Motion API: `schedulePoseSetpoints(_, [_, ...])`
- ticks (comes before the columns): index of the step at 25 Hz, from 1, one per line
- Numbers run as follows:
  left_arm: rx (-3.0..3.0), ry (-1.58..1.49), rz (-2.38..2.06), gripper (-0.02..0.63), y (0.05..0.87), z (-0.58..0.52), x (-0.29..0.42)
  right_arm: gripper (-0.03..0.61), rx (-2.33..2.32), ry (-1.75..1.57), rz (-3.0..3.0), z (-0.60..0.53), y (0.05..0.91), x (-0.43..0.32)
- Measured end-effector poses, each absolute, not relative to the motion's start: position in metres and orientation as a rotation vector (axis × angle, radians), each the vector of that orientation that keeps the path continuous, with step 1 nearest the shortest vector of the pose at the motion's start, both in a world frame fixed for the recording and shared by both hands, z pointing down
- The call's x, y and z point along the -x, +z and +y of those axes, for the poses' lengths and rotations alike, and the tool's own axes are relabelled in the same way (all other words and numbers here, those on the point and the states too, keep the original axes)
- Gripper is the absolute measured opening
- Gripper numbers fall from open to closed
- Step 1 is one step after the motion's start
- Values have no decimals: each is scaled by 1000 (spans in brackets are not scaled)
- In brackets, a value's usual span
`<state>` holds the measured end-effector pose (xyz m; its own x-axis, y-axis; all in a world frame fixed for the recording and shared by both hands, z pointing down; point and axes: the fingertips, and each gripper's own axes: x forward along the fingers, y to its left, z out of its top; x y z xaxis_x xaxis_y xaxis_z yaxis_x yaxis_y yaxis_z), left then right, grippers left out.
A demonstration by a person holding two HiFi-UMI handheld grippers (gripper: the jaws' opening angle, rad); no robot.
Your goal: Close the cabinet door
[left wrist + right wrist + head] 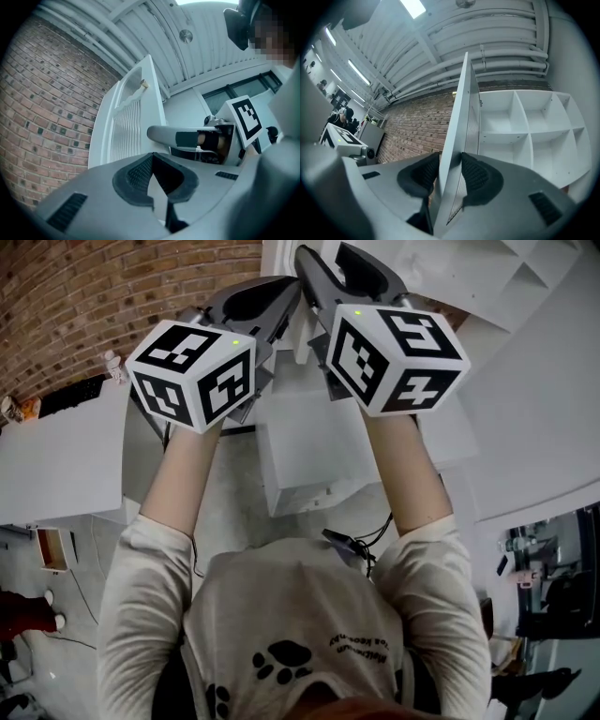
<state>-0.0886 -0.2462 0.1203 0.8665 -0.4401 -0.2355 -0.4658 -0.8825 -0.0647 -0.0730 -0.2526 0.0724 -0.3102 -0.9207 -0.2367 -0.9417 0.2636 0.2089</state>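
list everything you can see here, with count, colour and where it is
cabinet door: one, white, slatted, standing open, its edge between the right gripper's jaws
door handle: one, white, on the door's face
shelf cabinet: one, white, open compartments, behind the door
brick wall: one, red-brown, beside the cabinet
left gripper: one, grey, jaws together, empty
right gripper: one, grey, jaws open around the door's edge
marker cubes: two, black and white, one on each gripper
arms: two, cream sleeves, reaching forward
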Motion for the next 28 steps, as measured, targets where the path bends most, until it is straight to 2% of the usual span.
schedulePoseSetpoints(12, [2939,350,643,8,125,-244,75,147,1817,515,2446,-253,73,70])
schedulePoseSetpoints(28, [2945,322,537,8,134,-245,13,110,1820,490,2443,-249,69,7])
